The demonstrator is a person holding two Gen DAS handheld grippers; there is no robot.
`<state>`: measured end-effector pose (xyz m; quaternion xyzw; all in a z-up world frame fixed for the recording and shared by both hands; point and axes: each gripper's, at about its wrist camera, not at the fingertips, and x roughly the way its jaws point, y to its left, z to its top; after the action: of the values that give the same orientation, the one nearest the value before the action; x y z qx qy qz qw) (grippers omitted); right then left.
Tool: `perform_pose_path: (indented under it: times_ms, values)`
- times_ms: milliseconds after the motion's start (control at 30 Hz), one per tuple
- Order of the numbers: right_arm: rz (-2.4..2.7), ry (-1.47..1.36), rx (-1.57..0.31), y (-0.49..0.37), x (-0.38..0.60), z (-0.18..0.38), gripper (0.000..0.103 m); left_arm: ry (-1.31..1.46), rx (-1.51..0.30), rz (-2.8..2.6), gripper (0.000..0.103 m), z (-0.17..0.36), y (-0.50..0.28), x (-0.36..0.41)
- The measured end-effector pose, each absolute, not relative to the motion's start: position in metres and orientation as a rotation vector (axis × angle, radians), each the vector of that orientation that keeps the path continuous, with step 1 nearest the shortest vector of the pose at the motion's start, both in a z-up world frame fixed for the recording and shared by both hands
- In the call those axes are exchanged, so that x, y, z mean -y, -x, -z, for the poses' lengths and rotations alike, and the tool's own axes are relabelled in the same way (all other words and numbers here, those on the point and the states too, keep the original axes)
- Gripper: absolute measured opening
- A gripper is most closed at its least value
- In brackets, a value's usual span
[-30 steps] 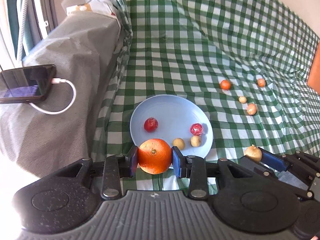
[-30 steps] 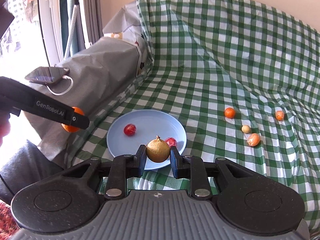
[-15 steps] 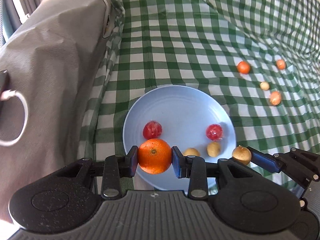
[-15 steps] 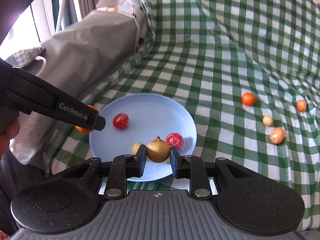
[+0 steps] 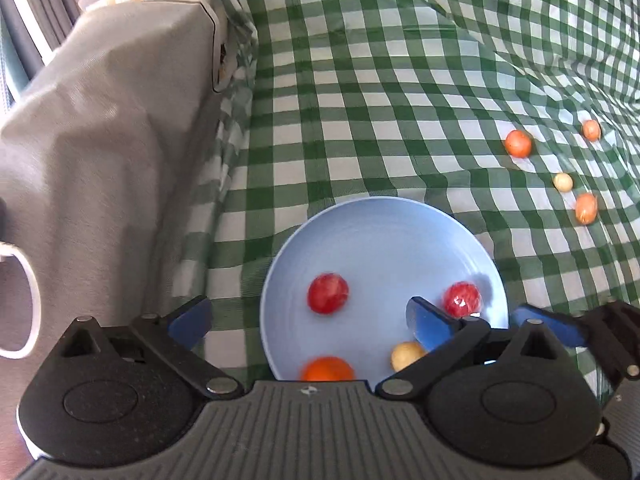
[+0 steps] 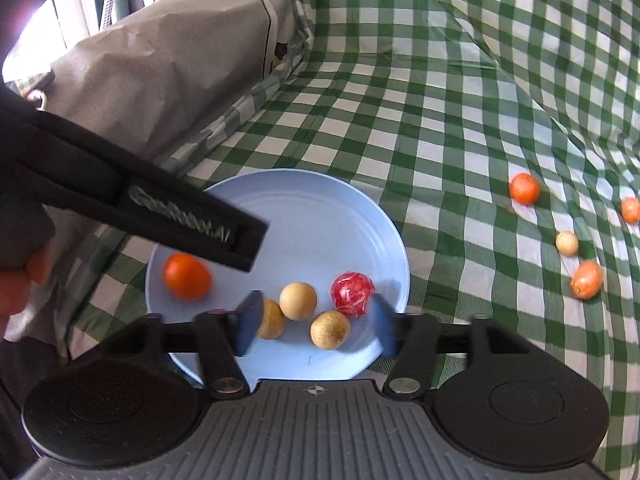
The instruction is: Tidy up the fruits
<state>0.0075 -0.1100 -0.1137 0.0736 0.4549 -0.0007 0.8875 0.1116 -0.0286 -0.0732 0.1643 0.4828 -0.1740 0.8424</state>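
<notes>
A light blue plate (image 5: 384,240) (image 6: 320,208) lies on the green checked cloth. In it are an orange (image 5: 327,369) (image 6: 186,275), two red fruits (image 5: 327,293) (image 5: 461,299), one of them also in the right wrist view (image 6: 352,294), and three tan fruits (image 6: 297,301) (image 6: 330,329) (image 6: 272,323). My left gripper (image 5: 308,320) is open and empty over the plate's near left part. My right gripper (image 6: 314,326) is open and empty just above the tan fruits. Several small orange and tan fruits (image 5: 518,143) (image 6: 524,188) lie on the cloth to the right.
A grey covered block (image 5: 104,128) (image 6: 168,56) stands left of the plate. A white cable loop (image 5: 24,304) lies on it. The checked cloth (image 5: 380,100) rises up the back. A person's fingers (image 6: 20,280) show at the left edge.
Both grippers opened over the plate. The orange left my left gripper and lies in the plate. The tan fruit left my right gripper and lies among the other tan fruits.
</notes>
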Motion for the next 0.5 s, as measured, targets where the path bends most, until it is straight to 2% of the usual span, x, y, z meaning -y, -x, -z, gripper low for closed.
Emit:
perform_pose_path:
  times_ms: [67, 200, 500]
  values:
    - [0.018, -0.161, -0.946, 0.001, 0.111, 0.105, 0.082, -0.361, -1.055, 0.357, 0.103, 0.068, -0.107, 0.026]
    - [0.048, -0.175, -0.936, 0.032, 0.111, 0.083, 0.094, -0.335, -1.099, 0.332, 0.103, 0.052, -0.084, 0.012]
    - [0.125, -0.176, -0.832, 0.113, 0.1, 0.033, 0.1, -0.323, -1.081, 0.293, 0.103, 0.029, -0.016, -0.027]
